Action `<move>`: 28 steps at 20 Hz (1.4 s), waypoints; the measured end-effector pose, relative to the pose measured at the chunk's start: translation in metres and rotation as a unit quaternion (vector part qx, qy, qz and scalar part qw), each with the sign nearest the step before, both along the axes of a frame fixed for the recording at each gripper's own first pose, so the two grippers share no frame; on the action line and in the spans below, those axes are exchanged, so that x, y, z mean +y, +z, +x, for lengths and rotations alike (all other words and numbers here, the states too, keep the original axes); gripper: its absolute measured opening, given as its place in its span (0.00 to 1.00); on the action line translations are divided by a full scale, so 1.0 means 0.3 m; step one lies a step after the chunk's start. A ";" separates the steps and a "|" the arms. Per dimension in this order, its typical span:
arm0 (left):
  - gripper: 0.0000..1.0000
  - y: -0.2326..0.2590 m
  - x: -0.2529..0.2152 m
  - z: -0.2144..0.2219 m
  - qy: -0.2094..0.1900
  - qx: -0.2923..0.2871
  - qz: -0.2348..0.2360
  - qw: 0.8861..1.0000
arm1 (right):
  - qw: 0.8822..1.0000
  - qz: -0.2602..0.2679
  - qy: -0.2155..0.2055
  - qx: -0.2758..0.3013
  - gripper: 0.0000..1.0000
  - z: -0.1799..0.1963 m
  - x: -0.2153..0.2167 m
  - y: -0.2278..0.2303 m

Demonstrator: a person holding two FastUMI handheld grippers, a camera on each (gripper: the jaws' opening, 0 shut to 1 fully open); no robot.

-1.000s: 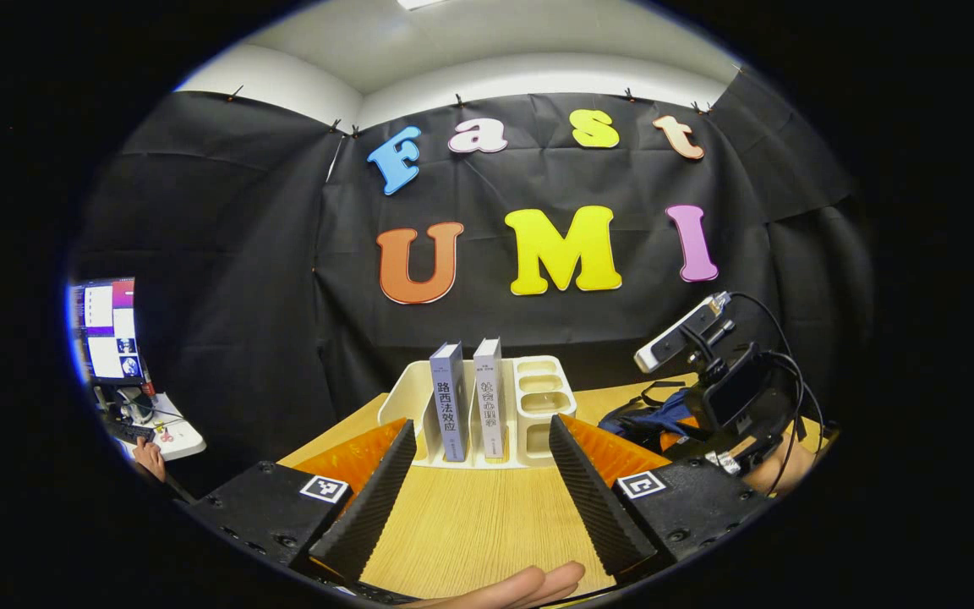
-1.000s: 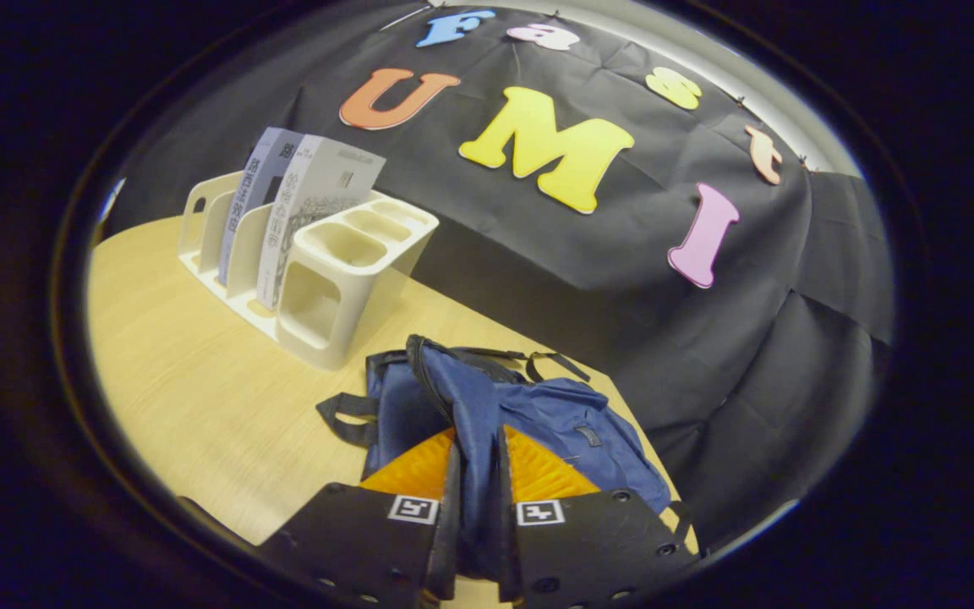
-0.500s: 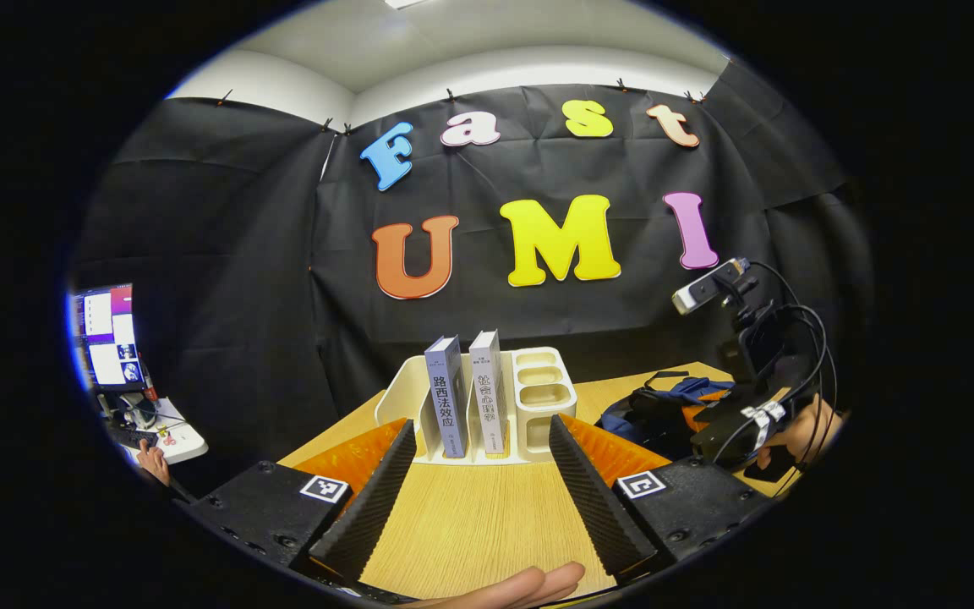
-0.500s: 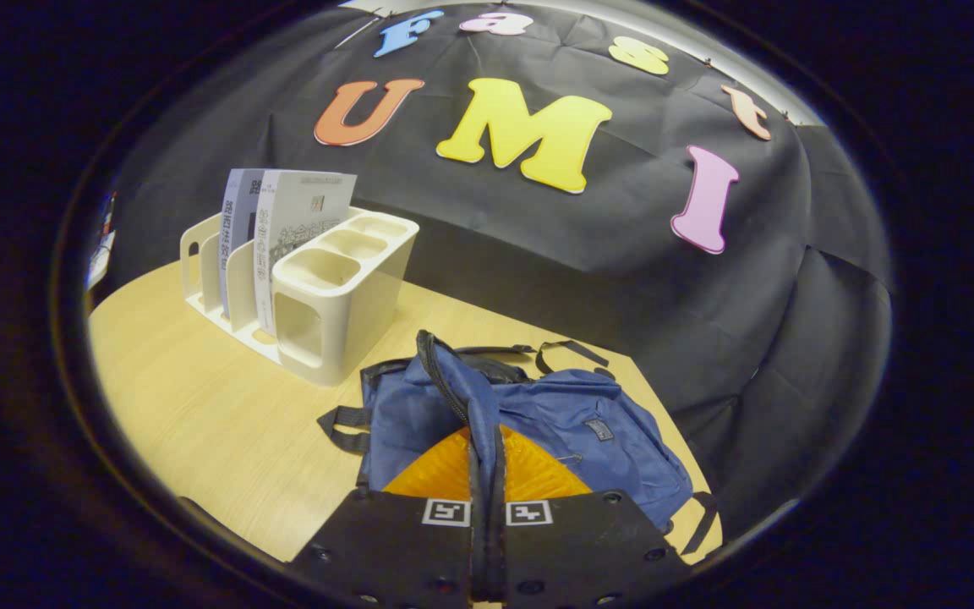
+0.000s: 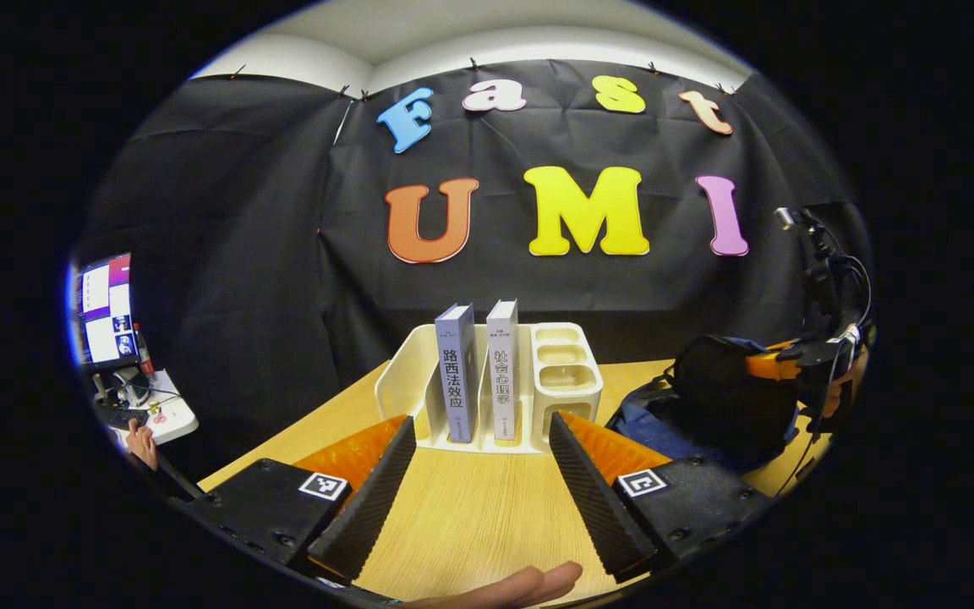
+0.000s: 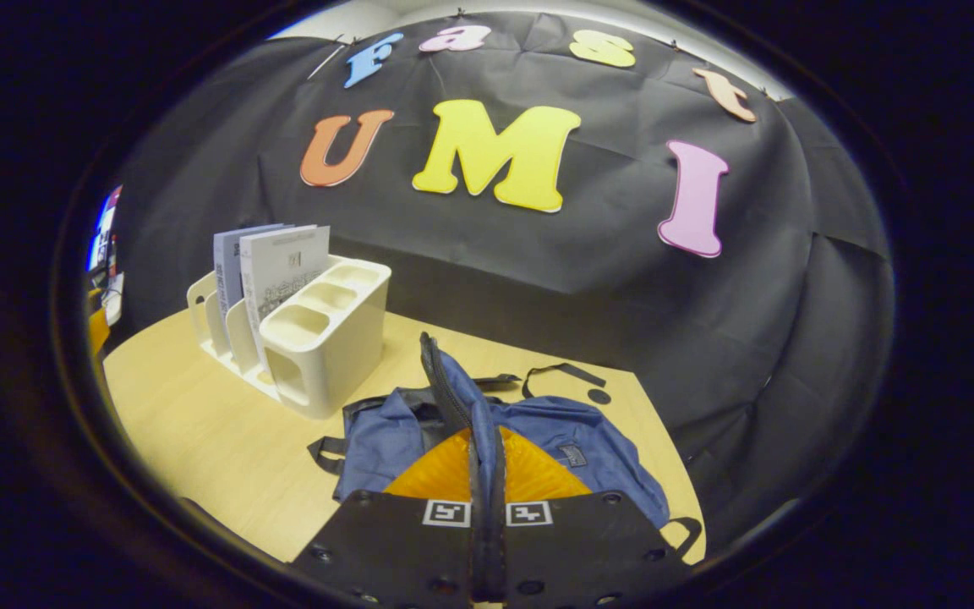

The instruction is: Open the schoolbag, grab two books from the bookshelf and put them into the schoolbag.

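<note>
The right gripper (image 6: 487, 474), jaws clenched on the schoolbag's (image 6: 538, 427) zippered edge, has hauled it higher off the table (image 6: 199, 423) — apparently opening it — while the left gripper (image 5: 480, 474), jaws released, faces the two books (image 5: 478, 372) in the bookshelf (image 5: 567, 376) just ahead.

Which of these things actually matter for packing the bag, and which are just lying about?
Part of the job:
schoolbag, pinched by the right claw
two books
white bookshelf
left claw, open

Just lying about:
monitor
side desk
</note>
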State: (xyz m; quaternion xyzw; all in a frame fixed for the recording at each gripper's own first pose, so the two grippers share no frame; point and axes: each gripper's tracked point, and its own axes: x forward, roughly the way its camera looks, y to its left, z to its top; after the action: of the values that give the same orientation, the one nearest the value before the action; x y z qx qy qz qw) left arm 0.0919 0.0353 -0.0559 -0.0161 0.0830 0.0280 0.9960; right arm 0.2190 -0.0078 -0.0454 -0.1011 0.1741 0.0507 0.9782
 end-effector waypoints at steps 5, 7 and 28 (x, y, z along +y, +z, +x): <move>0.99 0.028 -0.024 0.225 -0.036 0.015 -0.031 0.999 | 1.000 0.018 0.015 -0.008 0.00 0.033 -0.104 0.125; 0.99 0.045 -0.013 0.324 -0.037 0.028 -0.031 0.998 | 0.999 0.027 0.020 -0.009 0.00 0.049 -0.137 0.163; 0.94 0.073 -0.057 1.012 -0.046 0.174 0.062 0.982 | 0.996 0.048 0.067 -0.019 0.00 0.071 -0.315 0.182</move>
State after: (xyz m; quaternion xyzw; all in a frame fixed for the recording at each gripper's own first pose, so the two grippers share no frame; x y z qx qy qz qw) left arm 0.3955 0.0183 -0.0339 0.0541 0.2537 -0.0101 0.9657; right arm 0.2402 -0.1023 0.0091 -0.0659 0.1455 0.1223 0.9796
